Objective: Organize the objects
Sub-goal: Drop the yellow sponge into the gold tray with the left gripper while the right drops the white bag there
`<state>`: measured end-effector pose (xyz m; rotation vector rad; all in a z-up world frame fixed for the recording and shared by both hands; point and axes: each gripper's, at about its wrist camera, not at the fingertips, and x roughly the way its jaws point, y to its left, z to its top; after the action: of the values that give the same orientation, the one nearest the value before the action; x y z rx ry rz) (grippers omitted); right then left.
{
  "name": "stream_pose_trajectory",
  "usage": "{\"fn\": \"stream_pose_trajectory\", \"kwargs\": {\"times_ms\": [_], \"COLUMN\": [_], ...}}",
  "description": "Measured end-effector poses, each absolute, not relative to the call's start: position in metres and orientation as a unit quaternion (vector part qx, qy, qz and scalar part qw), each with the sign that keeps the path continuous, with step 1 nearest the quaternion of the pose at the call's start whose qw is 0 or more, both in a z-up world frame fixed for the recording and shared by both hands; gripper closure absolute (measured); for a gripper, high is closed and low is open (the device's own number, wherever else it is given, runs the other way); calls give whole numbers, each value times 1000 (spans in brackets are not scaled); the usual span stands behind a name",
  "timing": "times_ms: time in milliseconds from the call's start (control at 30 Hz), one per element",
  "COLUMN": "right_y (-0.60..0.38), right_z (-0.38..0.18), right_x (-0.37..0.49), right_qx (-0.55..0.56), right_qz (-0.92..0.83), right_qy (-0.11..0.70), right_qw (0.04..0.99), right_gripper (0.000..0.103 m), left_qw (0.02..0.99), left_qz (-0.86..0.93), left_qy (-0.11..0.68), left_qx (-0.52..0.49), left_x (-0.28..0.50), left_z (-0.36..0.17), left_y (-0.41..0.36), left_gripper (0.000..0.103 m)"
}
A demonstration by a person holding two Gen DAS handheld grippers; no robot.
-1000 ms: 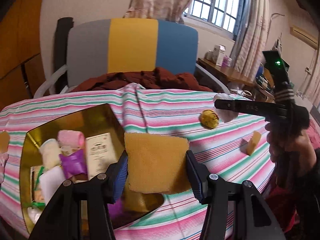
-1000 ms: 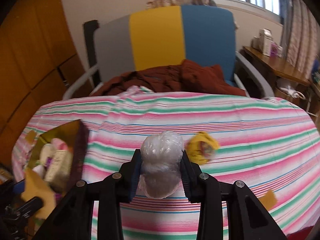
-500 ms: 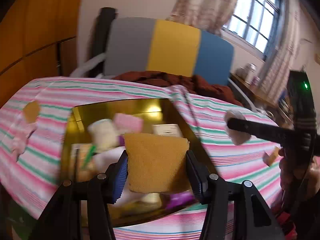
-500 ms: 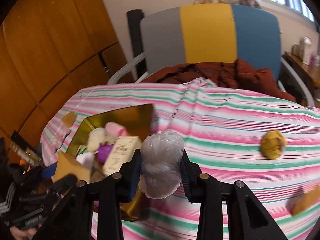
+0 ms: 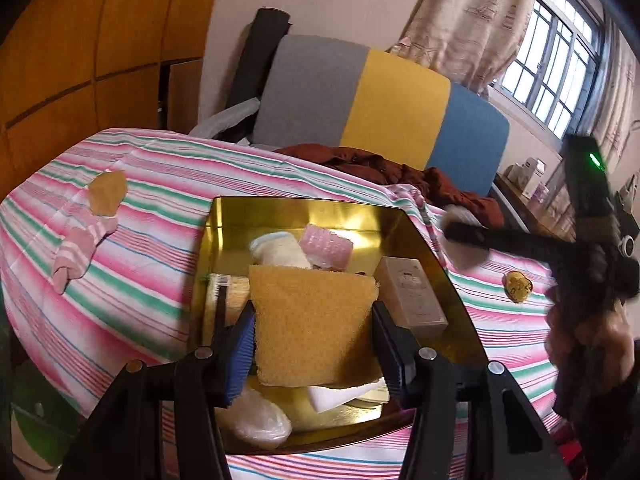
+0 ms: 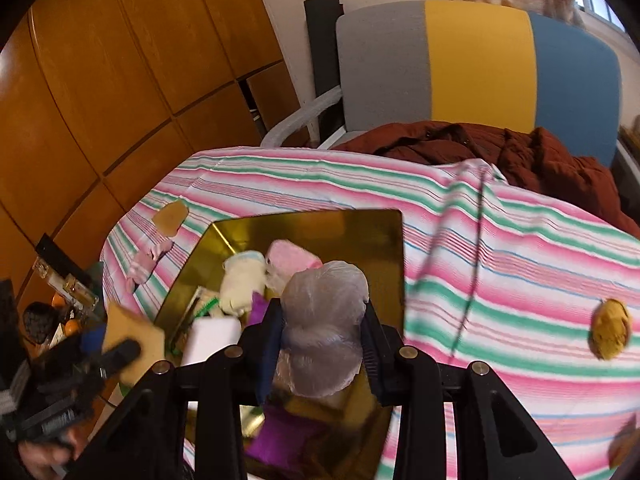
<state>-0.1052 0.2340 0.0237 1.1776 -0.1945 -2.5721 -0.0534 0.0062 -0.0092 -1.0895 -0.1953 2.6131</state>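
I am looking at a tan sponge (image 5: 312,324), flat, coarse-pored and roughly square, filling the lower centre of my left view. My left gripper (image 5: 314,346) is clamping it about half open, blue pads pressing on both side edges, above the gold tin tray (image 5: 296,210) sitting on the striped tablecloth (image 5: 160,184). In the tray are lying a pink rolled cloth (image 5: 326,246), a cream rolled cloth (image 5: 278,250) and a beige box (image 5: 412,296).

In the right view, my right gripper (image 6: 322,344) is squeezing a crumpled clear plastic bag (image 6: 324,320), narrowly closed on it, at lower centre over the tray's right side. A crumpled yellow ball (image 6: 610,334) is lying on the cloth at the right edge, well apart from the tray. A striped pink sock (image 5: 76,248) is lying left of the tray
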Motion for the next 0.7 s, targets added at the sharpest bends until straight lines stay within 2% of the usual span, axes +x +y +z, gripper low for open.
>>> {"fn": "stream_pose_trajectory", "kwargs": {"times_ms": [133,167,200,233,267,467,700], "right_y": [228,227,226,226,226,229,237], "right_z": [29,30,31,31,32,28,11], "right_x": [-133,-139,-144,-148,-151,-141,-100], "right_qx": [404,405,405,403,400,404,413], "right_qz": [-903,-902,-902,-904,-904,-902,-900], "right_qy": [-70,-73,-73,-73,-78,-80,-74], "right_qw": [129,134,132,125,127,128,113], "right_gripper": [63,59,54,40,30,29,22], "left_qw": [159,159,160,160,159,153,137], "left_qz": [911,911,911,910,910,911,918], "left_qy": [-64,-63,-63,-63,-63,-59,-45], "left_qx": [-375,-375,-376,-378,-378,-378,-370], "left_x": [-57,-58,-60,-61,-62,-73,-98], "left_z": [-7,-7,-8,-9,-9,-12,-7], "left_y": [13,14,16,17,16,17,25], "left_gripper": [48,48,48,48,48,48,45]}}
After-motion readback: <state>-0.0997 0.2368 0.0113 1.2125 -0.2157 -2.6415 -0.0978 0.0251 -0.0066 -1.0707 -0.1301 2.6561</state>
